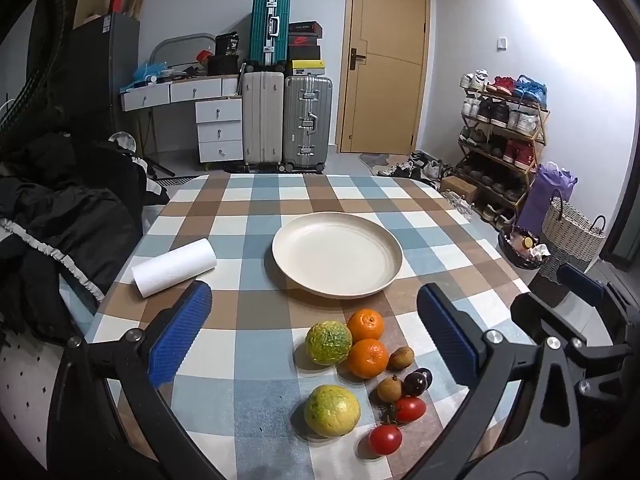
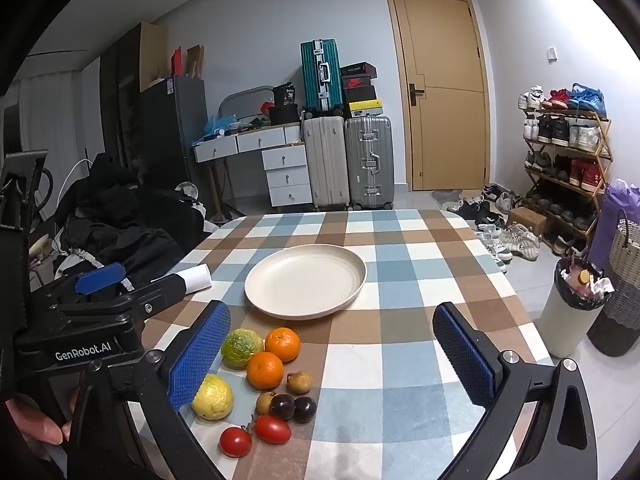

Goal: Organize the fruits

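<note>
Left wrist view shows the cream plate (image 1: 337, 255) sitting bare near the middle of the checked tablecloth (image 1: 256, 208), nothing in it. The fruit lies loose on the cloth between the plate and the near edge: two oranges (image 1: 365, 324) touching each other, a mottled green-yellow citrus (image 1: 328, 342) against them, a second one (image 1: 331, 411) nearer the edge, two small brown fruits (image 1: 401, 357), a dark plum-like pair (image 1: 417, 382) and two red tomatoes (image 1: 410, 409). The left gripper (image 1: 314, 340) hangs over this cluster with its blue pads spread wide, grasping nothing. In the right wrist view the right gripper (image 2: 332, 354) is likewise released, its left pad just beside the fruit, its right pad over bare cloth. That view catches "GenRobot.AI" on the body of the other gripper. A paper towel roll (image 1: 174, 267) lies on its side toward the left edge of the table. Beyond the far edge stand suitcases (image 1: 286, 118), a stack of shoe boxes (image 1: 305, 46) with print too small to read, and a shoe rack (image 1: 504, 136); off the right edge a bin (image 2: 576, 312) lined with a black bag holds rubbish.
</note>
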`<action>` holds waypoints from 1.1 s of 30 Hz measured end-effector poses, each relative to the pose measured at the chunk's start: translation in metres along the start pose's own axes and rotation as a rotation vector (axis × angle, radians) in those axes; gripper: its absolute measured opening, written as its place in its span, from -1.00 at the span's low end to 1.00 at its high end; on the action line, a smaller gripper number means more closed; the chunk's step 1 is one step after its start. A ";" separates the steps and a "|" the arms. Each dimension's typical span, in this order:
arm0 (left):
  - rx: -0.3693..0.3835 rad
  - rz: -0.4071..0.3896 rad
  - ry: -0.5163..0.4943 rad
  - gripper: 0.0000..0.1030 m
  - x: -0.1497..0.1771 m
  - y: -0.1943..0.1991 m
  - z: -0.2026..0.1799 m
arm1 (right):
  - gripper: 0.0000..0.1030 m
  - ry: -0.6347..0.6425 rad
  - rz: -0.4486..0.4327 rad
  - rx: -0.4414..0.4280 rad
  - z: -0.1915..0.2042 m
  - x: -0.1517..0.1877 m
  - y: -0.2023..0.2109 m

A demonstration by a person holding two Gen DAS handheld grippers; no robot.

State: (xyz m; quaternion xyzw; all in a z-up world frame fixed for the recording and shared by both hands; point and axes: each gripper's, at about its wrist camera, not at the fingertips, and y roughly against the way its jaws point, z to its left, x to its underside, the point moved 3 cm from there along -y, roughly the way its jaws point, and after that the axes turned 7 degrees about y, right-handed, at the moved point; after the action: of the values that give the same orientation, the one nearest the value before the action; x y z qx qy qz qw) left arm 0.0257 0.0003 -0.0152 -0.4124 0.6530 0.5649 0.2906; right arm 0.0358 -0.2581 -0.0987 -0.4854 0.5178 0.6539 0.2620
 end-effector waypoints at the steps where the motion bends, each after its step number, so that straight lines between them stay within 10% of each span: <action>1: -0.004 0.002 -0.002 0.99 0.000 0.000 0.000 | 1.00 0.001 -0.001 -0.001 0.000 0.000 0.000; 33: -0.020 -0.008 -0.022 0.99 -0.001 -0.002 0.001 | 1.00 0.009 -0.010 -0.002 0.003 -0.005 0.002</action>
State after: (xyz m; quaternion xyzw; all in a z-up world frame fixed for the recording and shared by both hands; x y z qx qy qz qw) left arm 0.0275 0.0011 -0.0156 -0.4114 0.6425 0.5747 0.2960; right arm 0.0348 -0.2553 -0.0936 -0.4912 0.5158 0.6509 0.2625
